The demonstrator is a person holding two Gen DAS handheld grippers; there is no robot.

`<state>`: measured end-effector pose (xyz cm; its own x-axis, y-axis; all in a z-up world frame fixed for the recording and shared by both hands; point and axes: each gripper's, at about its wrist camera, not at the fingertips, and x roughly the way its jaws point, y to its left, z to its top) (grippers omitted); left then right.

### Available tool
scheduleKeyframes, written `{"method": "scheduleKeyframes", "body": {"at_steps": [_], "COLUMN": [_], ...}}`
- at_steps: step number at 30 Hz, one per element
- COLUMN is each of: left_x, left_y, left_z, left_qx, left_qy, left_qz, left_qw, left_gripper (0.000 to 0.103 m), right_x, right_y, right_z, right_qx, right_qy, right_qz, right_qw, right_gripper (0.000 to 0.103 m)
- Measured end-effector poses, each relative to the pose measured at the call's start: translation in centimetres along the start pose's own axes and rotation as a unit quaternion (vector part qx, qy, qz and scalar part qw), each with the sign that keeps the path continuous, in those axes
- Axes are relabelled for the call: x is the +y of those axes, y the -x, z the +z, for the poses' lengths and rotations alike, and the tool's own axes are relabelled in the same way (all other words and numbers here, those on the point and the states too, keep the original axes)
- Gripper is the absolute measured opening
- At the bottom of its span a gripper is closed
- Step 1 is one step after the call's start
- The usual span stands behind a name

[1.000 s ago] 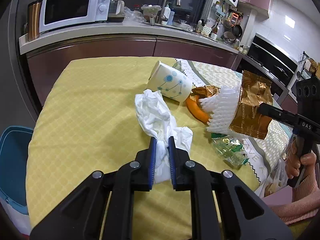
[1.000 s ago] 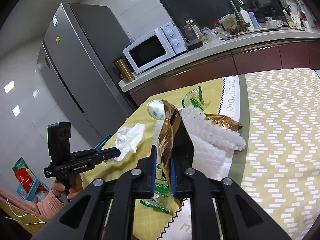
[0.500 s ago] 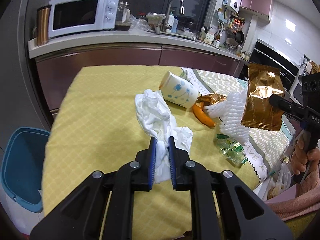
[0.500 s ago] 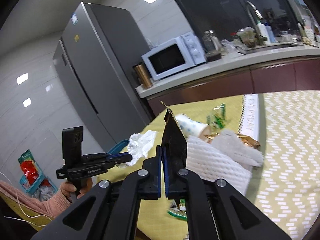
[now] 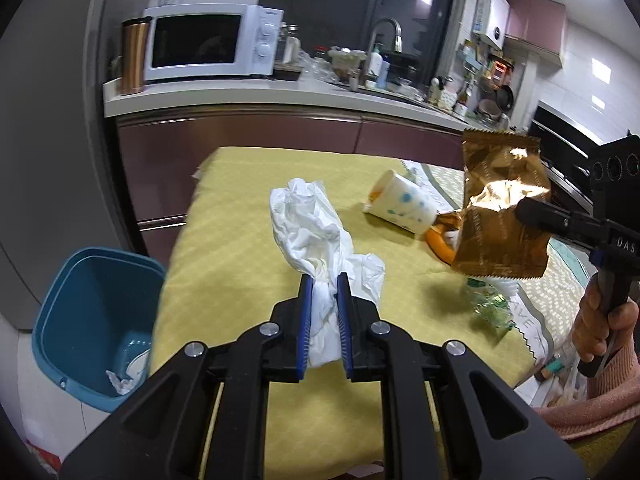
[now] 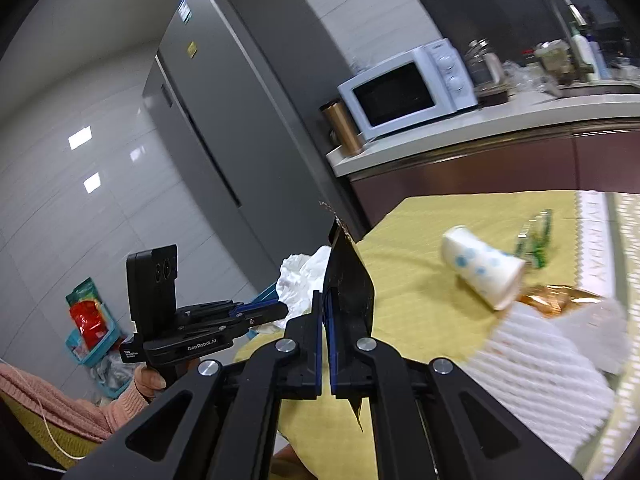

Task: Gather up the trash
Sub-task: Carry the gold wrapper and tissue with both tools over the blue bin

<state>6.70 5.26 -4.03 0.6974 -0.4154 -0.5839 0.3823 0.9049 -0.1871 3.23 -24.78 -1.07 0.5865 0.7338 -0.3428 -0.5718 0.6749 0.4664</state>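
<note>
Closest in on the left wrist view, the left gripper (image 5: 324,280) is clenched on a crumpled white tissue (image 5: 316,232), blue pads pinching its lower end while the rest of the wad billows out ahead over the yellow cloth of the worktop (image 5: 240,240). Down to the left, beside the worktop's edge, a blue bin (image 5: 80,312) stands on the floor with some white scraps in its bottom. Out to the right, the right gripper (image 5: 524,210) grasps a gold foil wrapper (image 5: 500,216), held up clear of the cloth, and a hand (image 5: 604,320) in a pink sleeve grips its handle. Under that wrapper lie a clear green-printed wrapper (image 5: 490,306) and a bit of orange peel (image 5: 440,246). Just beyond, a white paper cup (image 5: 400,202) with blue dots lies on its side.

Over on the right wrist view, the right gripper (image 6: 325,300) has its pads pressed tight together on the foil wrapper (image 6: 348,276), seen edge-on as a dark sheet. To the right, blurred, sits a white foam net (image 6: 540,360), touching another gold wrapper (image 6: 556,298) behind it. The cup (image 6: 484,276) is tipped over past that. At left the other gripper (image 6: 272,312) carries the tissue (image 6: 300,280).

Far back, a white microwave (image 5: 208,48) and a copper tumbler (image 5: 134,56) sit on the kitchen counter, with a grey fridge (image 6: 240,120) alongside
</note>
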Motion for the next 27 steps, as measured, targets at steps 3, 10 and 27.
{"method": "scheduleKeyframes", "body": {"at_steps": [3,10,27], "left_x": [1.3,4.9,12.6], "left_y": [0.8,3.3,7.0], "left_z": [-0.1,-0.9,-3.0], "left_qx": [-0.005,-0.019,-0.027], "left_qy": [0.009,0.033,0.094], "left_qz": [0.013,0.049,0.12], "left_qw": [0.9999,0.9981,0.9879], "left_gripper": [0.013,0.013,0.013], "right_x": [0.8,2.7,6.4], "right_y": [-2.0,-6.9,-16.3], "right_z": [0.2,1.4,3.3], "right_qx": [0.016,0.05,0.114], "right_qy": [0.005,0.021,0.032], "right_qz": [0.017,0.05,0.113], "right_qw": [1.0,0.997,0.986], "right_gripper": [0.002,0.002,0.002]}}
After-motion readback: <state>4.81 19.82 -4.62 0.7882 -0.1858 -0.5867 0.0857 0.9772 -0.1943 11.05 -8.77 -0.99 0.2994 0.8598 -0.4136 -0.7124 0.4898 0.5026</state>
